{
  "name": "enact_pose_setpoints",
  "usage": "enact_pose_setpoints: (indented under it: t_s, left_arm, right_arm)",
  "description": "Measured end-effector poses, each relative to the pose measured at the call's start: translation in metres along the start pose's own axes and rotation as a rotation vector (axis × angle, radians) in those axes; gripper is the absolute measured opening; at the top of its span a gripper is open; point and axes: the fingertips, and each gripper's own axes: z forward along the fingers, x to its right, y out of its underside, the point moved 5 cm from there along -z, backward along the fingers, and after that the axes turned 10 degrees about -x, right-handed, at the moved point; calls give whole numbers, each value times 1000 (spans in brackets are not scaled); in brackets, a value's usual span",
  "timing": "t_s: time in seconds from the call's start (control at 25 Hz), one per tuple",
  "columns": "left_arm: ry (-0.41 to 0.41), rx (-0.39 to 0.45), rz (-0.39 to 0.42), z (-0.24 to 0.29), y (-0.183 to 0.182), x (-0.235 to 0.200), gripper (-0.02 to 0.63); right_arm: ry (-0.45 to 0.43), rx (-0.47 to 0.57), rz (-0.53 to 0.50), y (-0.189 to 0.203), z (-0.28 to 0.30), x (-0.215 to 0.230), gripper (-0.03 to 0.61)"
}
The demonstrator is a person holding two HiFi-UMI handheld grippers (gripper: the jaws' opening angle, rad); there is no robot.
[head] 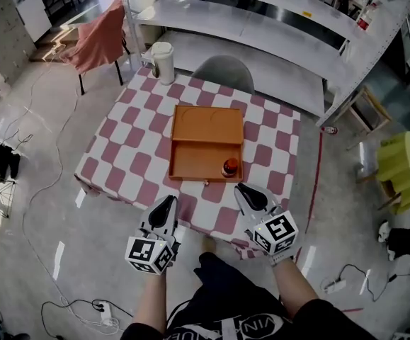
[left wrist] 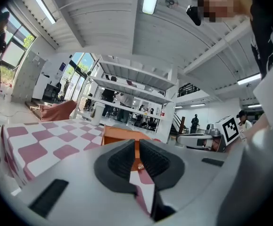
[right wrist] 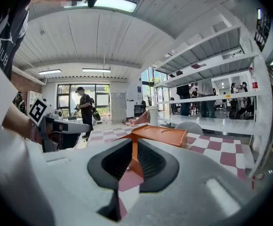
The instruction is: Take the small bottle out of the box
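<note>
Bottle (head: 230, 167) stands upright, cap up, inside the box (head: 190, 163).

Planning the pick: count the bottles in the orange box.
1. The small dark bottle with an orange top stands in the near right corner of the open orange box; nothing else shows inside.

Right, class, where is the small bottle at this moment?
In the head view, the small bottle stands in the near right corner of the open orange box, in its nearer half, just beyond the right gripper.
</note>
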Motion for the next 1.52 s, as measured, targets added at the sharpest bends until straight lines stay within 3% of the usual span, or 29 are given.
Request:
enact_pose_setpoints:
  t_s: [0.48, 1.0, 1.52]
  left_arm:
    - [47, -69, -4, 48, -1, -16, 32]
    - [98, -108, -4, 71, -2, -14, 32]
    - [142, -150, -1, 86, -6, -30, 32]
  right_arm:
    - [44, -50, 23, 4, 37, 40, 64]
    - [28, -99, 56, 7, 67, 52, 194]
    - [81, -147, 29, 8, 87, 51, 196]
